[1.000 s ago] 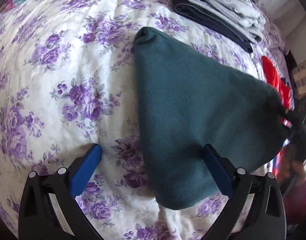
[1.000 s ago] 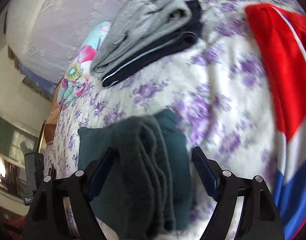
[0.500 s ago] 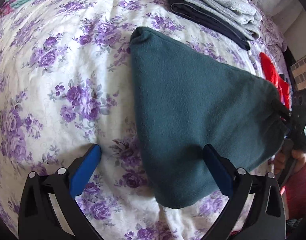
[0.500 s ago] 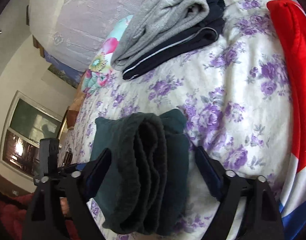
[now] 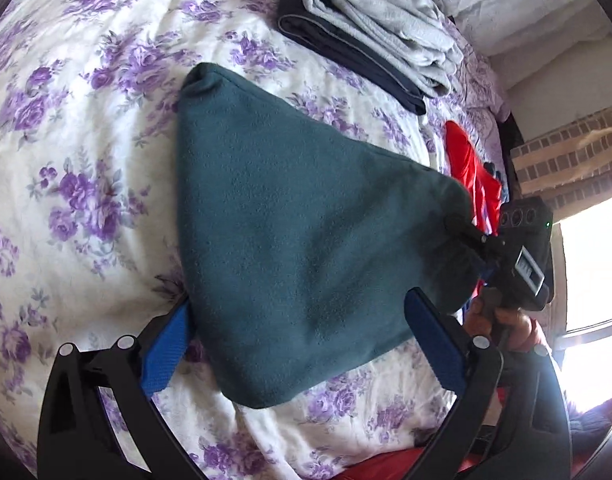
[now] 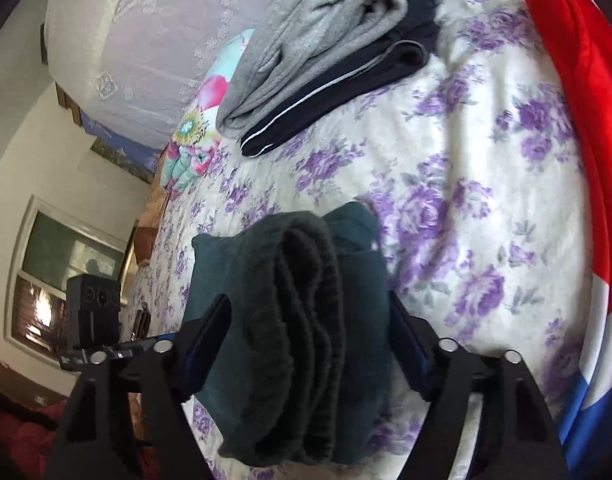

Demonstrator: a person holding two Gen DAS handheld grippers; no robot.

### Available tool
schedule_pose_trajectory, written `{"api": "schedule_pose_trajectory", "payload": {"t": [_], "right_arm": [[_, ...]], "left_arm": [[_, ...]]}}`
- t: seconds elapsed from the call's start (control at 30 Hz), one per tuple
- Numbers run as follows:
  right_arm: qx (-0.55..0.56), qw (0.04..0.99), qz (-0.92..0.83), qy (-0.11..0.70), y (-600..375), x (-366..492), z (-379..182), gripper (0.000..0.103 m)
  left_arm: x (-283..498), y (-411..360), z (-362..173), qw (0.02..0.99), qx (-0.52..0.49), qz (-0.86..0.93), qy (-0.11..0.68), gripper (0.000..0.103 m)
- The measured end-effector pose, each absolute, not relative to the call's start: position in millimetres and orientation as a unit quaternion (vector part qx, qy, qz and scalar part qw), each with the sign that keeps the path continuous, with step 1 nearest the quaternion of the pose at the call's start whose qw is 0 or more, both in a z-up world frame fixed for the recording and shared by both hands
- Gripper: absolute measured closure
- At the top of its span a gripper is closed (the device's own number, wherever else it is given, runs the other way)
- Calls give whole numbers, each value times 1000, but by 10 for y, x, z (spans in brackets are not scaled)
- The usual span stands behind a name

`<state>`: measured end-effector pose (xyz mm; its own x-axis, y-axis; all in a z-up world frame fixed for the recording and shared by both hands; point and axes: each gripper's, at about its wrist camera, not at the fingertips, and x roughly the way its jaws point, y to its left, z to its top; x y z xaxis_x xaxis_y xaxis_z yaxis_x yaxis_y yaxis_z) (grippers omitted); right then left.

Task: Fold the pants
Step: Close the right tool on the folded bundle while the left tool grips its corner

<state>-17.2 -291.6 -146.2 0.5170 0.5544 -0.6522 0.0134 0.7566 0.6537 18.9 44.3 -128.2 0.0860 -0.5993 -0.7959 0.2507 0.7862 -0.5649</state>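
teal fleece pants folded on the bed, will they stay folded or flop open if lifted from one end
The teal fleece pants would likely sag: soft fabric, rounded edges, nothing stiff. The thick loose layers at the end between the right claw's jaws may slide apart unless pinched together. Fuzzy surface, so probably not slippery.

— Did any writing show that could be read?
— No. A pale label sat on the side of the right gripper (image 5: 522, 268) in the left wrist view, with dark marks on it, but they were too blurred to make out.
— Anything on the clothes?
— The red garment (image 6: 578, 92) carried white and blue bands, no letters. The folded dark pants (image 6: 338, 76) bore only a thin white stripe.
— And the flowered bedspread (image 5: 86, 168)?
— Purple blossoms, no words.
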Motion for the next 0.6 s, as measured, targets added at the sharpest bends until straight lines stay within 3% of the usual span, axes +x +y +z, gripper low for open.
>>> {"api": "schedule_pose_trajectory", "payload": {"t": [0.13, 0.2, 0.23, 0.27, 0.33, 0.6], "right_arm": [[326, 806, 153, 470, -2983, -171, -1495, 53], [332, 801, 146, 475, -2940, -197, -1453, 63], [327, 803, 147, 476, -2892, -217, -1416, 63], [317, 806, 151, 476, -2826, -236, -1370, 65], [291, 813, 157, 479, -2698, -251, -1314, 66], [324, 795, 146, 492, -2818, -138, -1526, 69]], "left_arm": [[272, 508, -1408, 709, -171, -289, 620, 11], [300, 560, -1397, 708, -179, -278, 624, 23], [309, 566, -1390, 710, -177, -269, 626, 38], [318, 575, -1377, 712, -176, -263, 627, 46], [328, 605, -1349, 714, -179, -255, 626, 55], [367, 478, -1388, 726, -133, -245, 629, 56]]}}
